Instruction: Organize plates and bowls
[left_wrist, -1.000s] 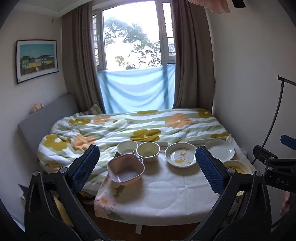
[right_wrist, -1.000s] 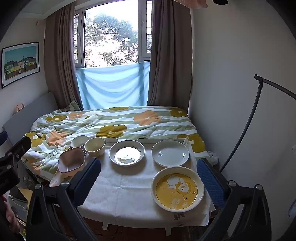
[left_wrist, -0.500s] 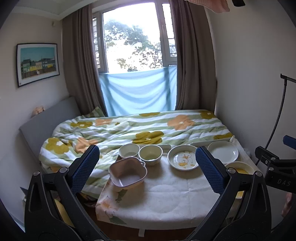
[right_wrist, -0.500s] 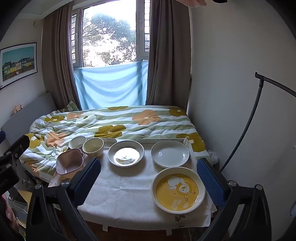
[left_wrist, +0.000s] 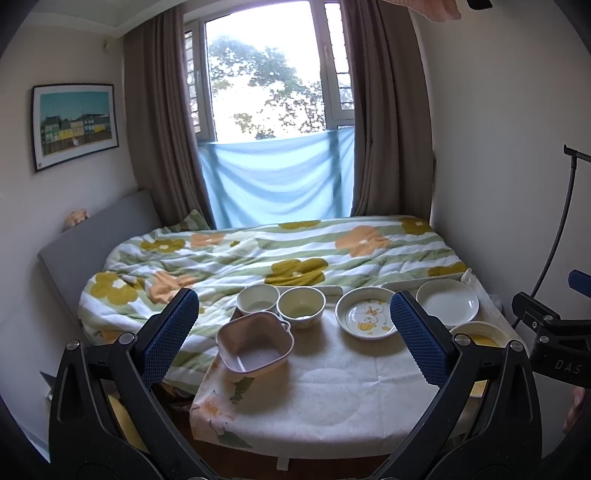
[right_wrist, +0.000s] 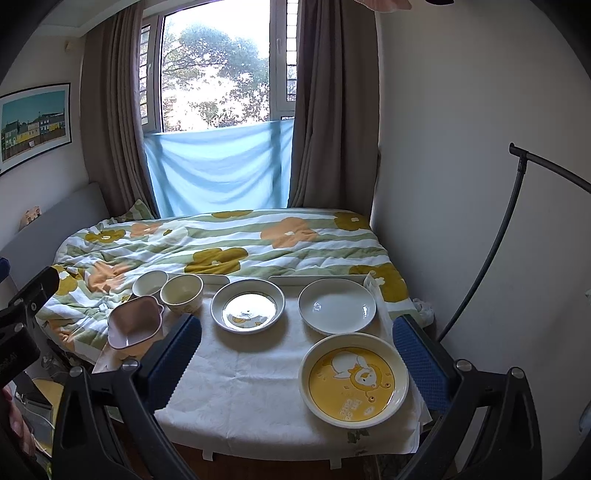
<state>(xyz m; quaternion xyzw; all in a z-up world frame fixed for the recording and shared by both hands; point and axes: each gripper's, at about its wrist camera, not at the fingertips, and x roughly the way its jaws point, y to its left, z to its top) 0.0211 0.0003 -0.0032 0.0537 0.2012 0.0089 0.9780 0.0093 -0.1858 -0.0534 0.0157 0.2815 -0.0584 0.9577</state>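
Note:
On the cloth-covered table (right_wrist: 243, 373) stand a pink square bowl (left_wrist: 255, 345) (right_wrist: 135, 326), a white bowl (left_wrist: 257, 298) (right_wrist: 149, 282), a cream bowl (left_wrist: 301, 306) (right_wrist: 183, 293), a duck-print plate (left_wrist: 365, 312) (right_wrist: 247, 304), a plain white plate (left_wrist: 447, 301) (right_wrist: 337, 304) and a yellow bear plate (right_wrist: 354, 378), partly hidden in the left wrist view (left_wrist: 476, 332). My left gripper (left_wrist: 293, 334) is open and empty, back from the pink bowl. My right gripper (right_wrist: 295, 356) is open and empty, near the bear plate.
A bed with a flowered duvet (left_wrist: 280, 254) lies behind the table. A black lamp stand (right_wrist: 517, 236) curves along the right wall. The other gripper's body (left_wrist: 554, 339) shows at the right edge, and at the left edge of the right wrist view (right_wrist: 18, 317).
Both views have tilted up and pulled back slightly, so the dishes sit a little lower in the left wrist view. Both grippers stay open. No dish has moved.

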